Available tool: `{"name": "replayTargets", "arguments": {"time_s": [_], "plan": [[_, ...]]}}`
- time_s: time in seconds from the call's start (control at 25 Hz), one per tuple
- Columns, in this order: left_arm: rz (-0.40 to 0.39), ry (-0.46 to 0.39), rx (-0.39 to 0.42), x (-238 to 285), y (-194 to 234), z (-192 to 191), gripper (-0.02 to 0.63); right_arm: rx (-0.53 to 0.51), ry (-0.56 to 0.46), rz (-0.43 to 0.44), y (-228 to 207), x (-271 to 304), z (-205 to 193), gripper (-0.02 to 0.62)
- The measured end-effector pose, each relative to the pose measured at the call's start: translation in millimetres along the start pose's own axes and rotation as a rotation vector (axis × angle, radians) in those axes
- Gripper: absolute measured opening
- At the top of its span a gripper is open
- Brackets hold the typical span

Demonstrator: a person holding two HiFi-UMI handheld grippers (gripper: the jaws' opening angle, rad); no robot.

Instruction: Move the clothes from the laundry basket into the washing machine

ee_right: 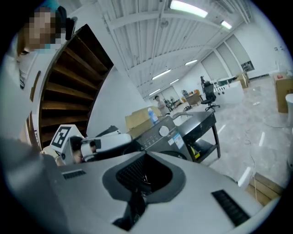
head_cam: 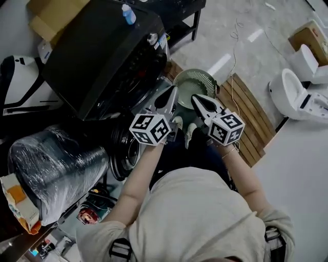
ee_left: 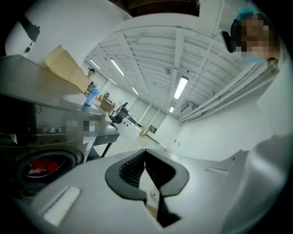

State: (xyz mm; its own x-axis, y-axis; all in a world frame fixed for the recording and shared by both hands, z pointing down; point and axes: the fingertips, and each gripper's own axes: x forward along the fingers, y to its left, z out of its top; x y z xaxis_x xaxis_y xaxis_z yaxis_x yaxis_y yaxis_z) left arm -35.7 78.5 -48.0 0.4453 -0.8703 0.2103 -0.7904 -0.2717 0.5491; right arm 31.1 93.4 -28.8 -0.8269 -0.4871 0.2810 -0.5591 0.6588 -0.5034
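The dark washing machine (head_cam: 102, 56) stands at the upper left of the head view, and its round door (head_cam: 124, 151) hangs open below it. In the left gripper view red clothes (ee_left: 43, 167) lie inside the drum (ee_left: 46, 165). The green laundry basket (head_cam: 195, 83) sits on the floor past both grippers; I see no clothes in it. My left gripper (head_cam: 171, 93) and right gripper (head_cam: 198, 99) are held up side by side in front of my chest, both shut with nothing in them. The jaws meet in the left gripper (ee_left: 145, 153) view and in the right gripper (ee_right: 145, 157) view.
A plastic-wrapped roll (head_cam: 56, 164) lies at the left. A slatted wooden platform (head_cam: 251, 117) is under and right of the basket, with a white toilet (head_cam: 302, 97) beyond it. A cardboard box (head_cam: 51, 15) and a blue bottle (head_cam: 128, 14) rest on the machine.
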Motion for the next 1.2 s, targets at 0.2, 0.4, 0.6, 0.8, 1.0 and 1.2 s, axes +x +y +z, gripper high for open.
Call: {"name": "replayTargets", "arguments": {"time_s": [0.2,0.4,0.6,0.8,1.0,1.2], "plan": [[-0.014,0.068,0.102,-3.2,-19.7,1.6,0.012,-0.065,-0.04,0.02,22.4,-2.2,34.7,0.009],[-0.064,0.142,0.211,-9.5,-35.3,-10.7,0.011,-0.178,-0.052,0.061,51.4,-3.8,58.6,0.009],[0.005,0.122,0.249,-12.9,-26.2,-9.6,0.011,-0.306,-0.044,0.003,55.0,-1.2,62.3,0.009],[0.038,0.111,0.266,-8.0,-19.0,-2.5,0.011,-0.348,-0.02,-0.039,45.8,-5.7,64.2,0.009],[0.066,0.073,0.272,-1.7,-11.2,14.5,0.011,-0.287,-0.055,-0.033,37.5,-5.9,69.1,0.009],[0.11,0.105,0.26,-2.9,-2.6,8.5,0.011,-0.299,-0.042,-0.046,31.6,-4.5,66.5,0.009]]}}
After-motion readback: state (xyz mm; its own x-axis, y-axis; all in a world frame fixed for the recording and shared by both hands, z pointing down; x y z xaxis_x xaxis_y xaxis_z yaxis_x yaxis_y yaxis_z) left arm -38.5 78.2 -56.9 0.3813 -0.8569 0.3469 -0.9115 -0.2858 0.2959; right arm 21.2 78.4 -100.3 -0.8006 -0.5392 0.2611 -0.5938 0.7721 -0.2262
